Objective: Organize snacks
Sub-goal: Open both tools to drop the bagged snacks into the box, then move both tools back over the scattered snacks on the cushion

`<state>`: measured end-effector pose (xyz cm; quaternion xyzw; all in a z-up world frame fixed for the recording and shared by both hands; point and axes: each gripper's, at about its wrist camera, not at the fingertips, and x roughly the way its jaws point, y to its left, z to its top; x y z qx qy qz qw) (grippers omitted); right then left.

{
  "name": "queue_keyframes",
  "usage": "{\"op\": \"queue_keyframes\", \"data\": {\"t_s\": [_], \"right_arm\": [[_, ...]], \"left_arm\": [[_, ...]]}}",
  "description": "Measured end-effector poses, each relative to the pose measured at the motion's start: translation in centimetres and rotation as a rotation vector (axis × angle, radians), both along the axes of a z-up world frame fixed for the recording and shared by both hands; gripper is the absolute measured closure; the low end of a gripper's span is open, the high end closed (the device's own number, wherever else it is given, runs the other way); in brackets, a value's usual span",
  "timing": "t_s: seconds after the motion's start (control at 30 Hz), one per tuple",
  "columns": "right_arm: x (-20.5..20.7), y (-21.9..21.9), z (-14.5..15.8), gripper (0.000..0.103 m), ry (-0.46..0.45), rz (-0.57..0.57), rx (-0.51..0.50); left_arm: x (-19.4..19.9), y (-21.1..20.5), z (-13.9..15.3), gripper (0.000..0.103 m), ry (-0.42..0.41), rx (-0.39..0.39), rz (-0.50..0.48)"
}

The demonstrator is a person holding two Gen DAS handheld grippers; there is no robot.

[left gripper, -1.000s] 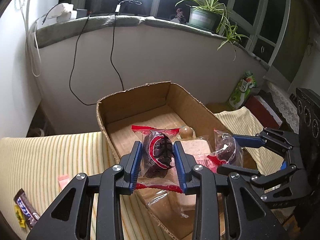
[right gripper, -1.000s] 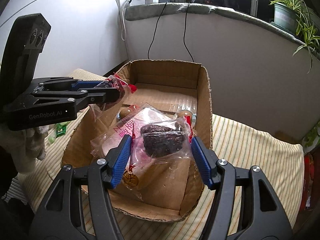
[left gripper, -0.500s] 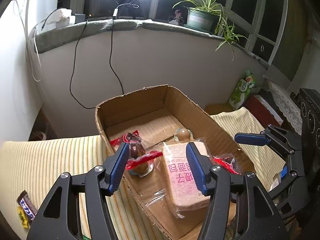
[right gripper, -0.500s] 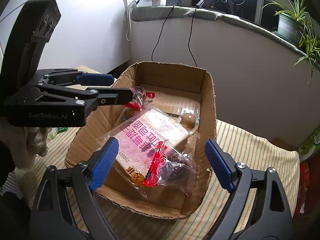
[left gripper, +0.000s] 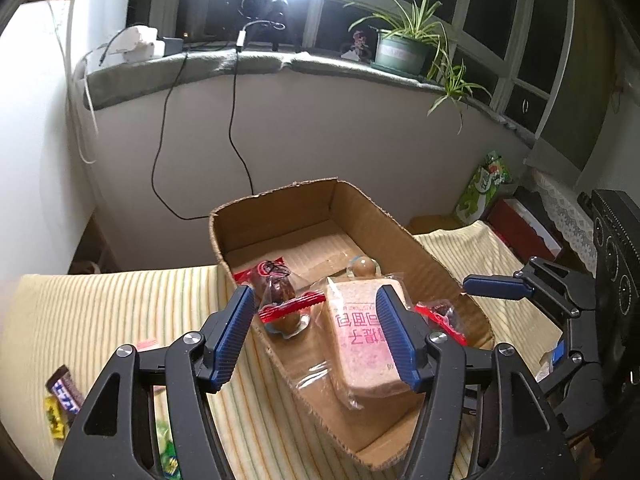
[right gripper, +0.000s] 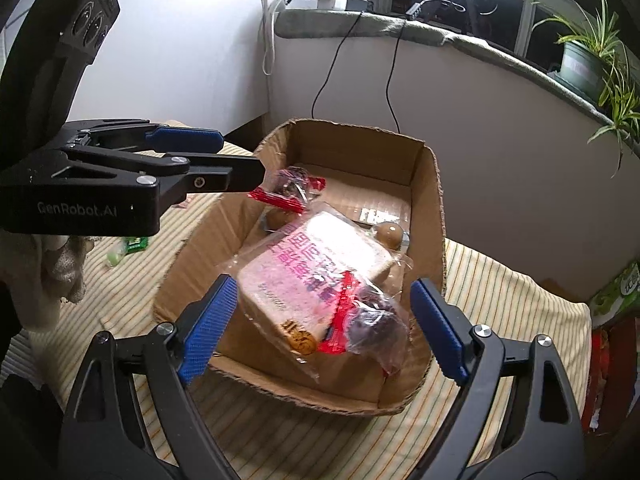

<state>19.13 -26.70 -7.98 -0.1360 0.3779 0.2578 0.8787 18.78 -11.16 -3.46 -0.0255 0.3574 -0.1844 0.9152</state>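
Now both claws hang empty over a cardboard box [left gripper: 276, 216] on a striped cloth [left gripper: 120, 304]. The left gripper [left gripper: 316, 332] has just been opening, with nothing between its blue pads; the right gripper [right gripper: 320, 320] also stands wide apart. Inside the box lie a wrapped bread slab [right gripper: 312, 272], its long side running along the box, and two dark snacks in red-edged bags [left gripper: 276, 288] [right gripper: 372, 320]. Loose candy wrappers [left gripper: 64, 396] remain on the cloth, nearest the left claw. Behind are a window ledge, cables and a potted plant [left gripper: 404, 48].
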Motion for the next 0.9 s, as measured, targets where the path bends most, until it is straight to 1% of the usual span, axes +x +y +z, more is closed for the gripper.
{"op": "queue_keyframes", "data": {"t_s": [0.17, 0.33, 0.53, 0.9], "right_arm": [[-1.3, 0.9, 0.8, 0.013, -0.014, 0.019, 0.002], [-2.2, 2.2, 1.5, 0.013, -0.025, 0.044, 0.006], [-3.4, 4.4, 2.3, 0.013, -0.039, 0.094, 0.007], [-5.7, 9.9, 3.0, 0.013, -0.054, 0.215, -0.011]], "left_arm": [[-1.6, 1.0, 0.8, 0.040, -0.016, -0.006, 0.013], [-3.3, 2.8, 1.4, 0.040, -0.033, -0.011, 0.038], [-5.6, 6.3, 1.6, 0.040, -0.043, -0.016, 0.100], [-9.9, 14.0, 1.1, 0.040, -0.042, -0.022, 0.250]]}}
